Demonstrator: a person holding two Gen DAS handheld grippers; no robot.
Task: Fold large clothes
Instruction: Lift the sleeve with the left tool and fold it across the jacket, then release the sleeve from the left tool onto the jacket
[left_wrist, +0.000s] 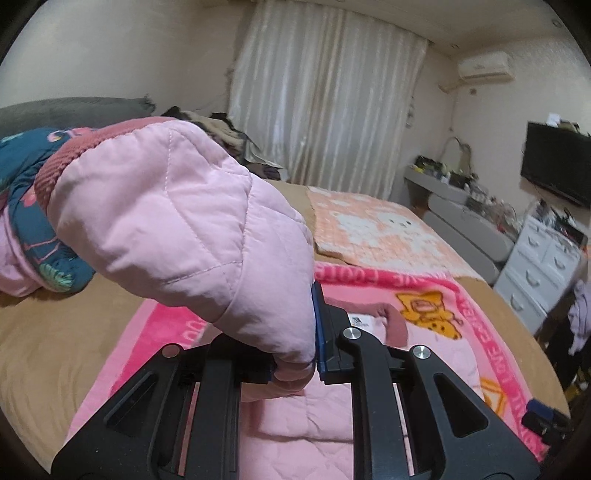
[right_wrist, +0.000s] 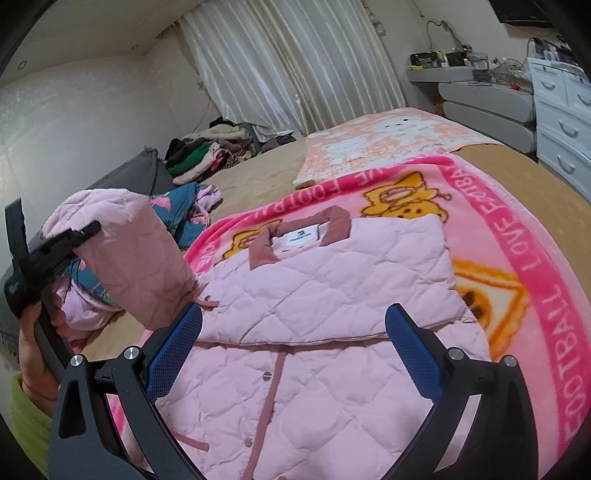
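A pink quilted jacket (right_wrist: 325, 295) lies on a pink cartoon blanket (right_wrist: 517, 266) on the bed, its dusty-rose collar and white label toward the far side. One side is folded in over the body. My left gripper (left_wrist: 295, 363) is shut on the jacket's left sleeve (left_wrist: 177, 221) and holds it lifted above the bed; it also shows in the right wrist view (right_wrist: 66, 236), with the sleeve (right_wrist: 133, 258) hanging from it. My right gripper (right_wrist: 293, 350) is open and empty, hovering just above the jacket's middle.
A heap of blue patterned and pink clothes (right_wrist: 184, 214) lies left of the jacket. A peach blanket (right_wrist: 388, 144) lies beyond. More clothes (right_wrist: 210, 147) are piled by the curtain. White drawers (right_wrist: 561, 122) and a grey vanity stand at the right.
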